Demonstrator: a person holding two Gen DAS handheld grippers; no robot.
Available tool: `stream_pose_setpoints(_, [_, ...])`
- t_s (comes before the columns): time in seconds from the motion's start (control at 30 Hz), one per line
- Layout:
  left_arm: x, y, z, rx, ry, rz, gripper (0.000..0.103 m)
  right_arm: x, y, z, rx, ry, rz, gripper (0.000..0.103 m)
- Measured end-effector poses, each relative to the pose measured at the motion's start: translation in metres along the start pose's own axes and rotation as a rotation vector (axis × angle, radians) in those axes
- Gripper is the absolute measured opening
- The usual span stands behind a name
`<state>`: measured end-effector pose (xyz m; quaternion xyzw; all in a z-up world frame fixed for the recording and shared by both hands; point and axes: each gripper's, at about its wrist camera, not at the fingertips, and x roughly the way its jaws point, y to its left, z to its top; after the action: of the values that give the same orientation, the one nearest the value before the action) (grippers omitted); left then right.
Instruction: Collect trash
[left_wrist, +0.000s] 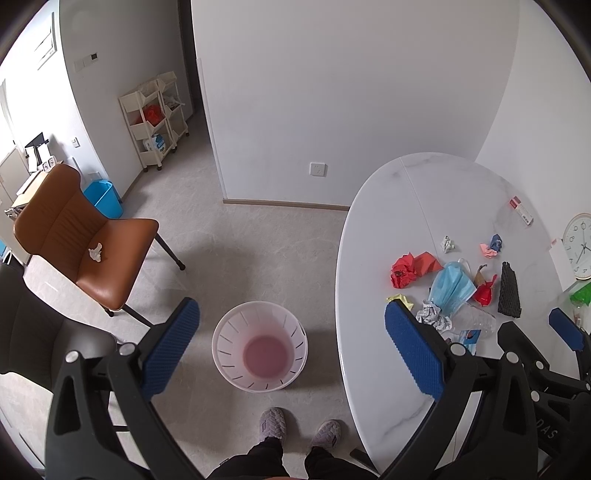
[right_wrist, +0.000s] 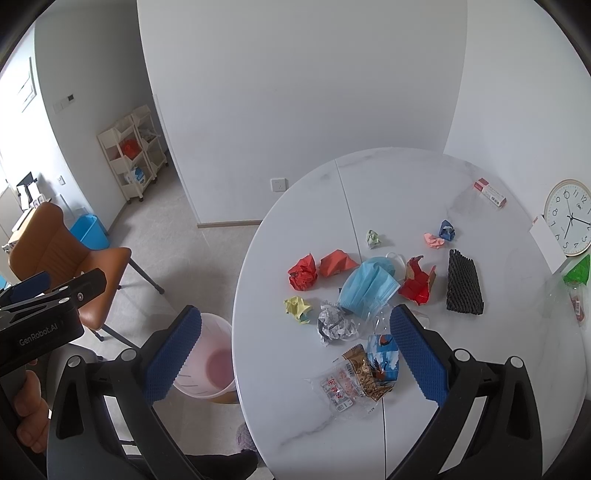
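Your right gripper (right_wrist: 295, 343) is hanging over the bench (right_wrist: 480, 406) with its blue fingers (right_wrist: 417, 354) spread wide and gripping nothing. Between them are lying the flat snack wrappers (right_wrist: 354, 380), and at about 12 o'clock from those the grey crumpled paper (right_wrist: 334, 323) and the blue face mask (right_wrist: 367, 288). All of this litter looks light and soft; the film wrappers are probably slippery and lying flat, so you are likely better off pinching a raised, crinkled edge than pressing down on the sheet. The paper balls should crush a little and hold well across their middle; the mask will fold, so take it at its bunched centre.

Your left gripper (left_wrist: 291, 350) is equally wide open and empty, hovering over the floor with the pink-bottomed waste basket (left_wrist: 225, 339) sitting directly between its fingers. Both tools are pointing forward and down, the left one at 9 o'clock of the right, and a hand (right_wrist: 31, 410) is wrapping its handle.
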<state>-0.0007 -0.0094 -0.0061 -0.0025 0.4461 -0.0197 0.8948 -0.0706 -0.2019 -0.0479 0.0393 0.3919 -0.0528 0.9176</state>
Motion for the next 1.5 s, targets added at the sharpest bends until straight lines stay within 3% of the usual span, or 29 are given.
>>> stream_pose_setpoints(0.57, [0.0, 0.0, 0.001, -0.001, 0.002, 0.002, 0.096, 0.001, -0.002, -0.001, 0.003, 0.003, 0.0, 0.101])
stream_pose_setpoints(0.7, [0.002, -0.001, -0.002, 0.019, -0.003, -0.015, 0.096, -0.006, -0.012, -0.005, 0.017, -0.045, -0.016, 0.101])
stream_pose_setpoints(0.83, [0.008, -0.011, -0.016, 0.12, -0.037, -0.06, 0.096, -0.006, -0.046, -0.018, 0.051, -0.055, -0.076, 0.101])
stream_pose_setpoints(1.1, [0.051, -0.073, -0.068, 0.438, -0.002, -0.206, 0.096, 0.026, -0.136, -0.078, 0.205, 0.101, -0.144, 0.101])
stream_pose_setpoints(1.2, [0.063, -0.099, -0.088, 0.524, 0.039, -0.283, 0.096, 0.037, -0.157, -0.1, 0.243, 0.151, -0.129, 0.101])
stream_pose_setpoints(1.33, [0.08, -0.135, -0.107, 0.628, 0.073, -0.311, 0.096, 0.056, -0.172, -0.119, 0.226, 0.198, -0.096, 0.101])
stream_pose_setpoints(1.5, [0.103, -0.171, -0.12, 0.67, 0.144, -0.376, 0.096, 0.092, -0.187, -0.128, 0.203, 0.253, 0.003, 0.101])
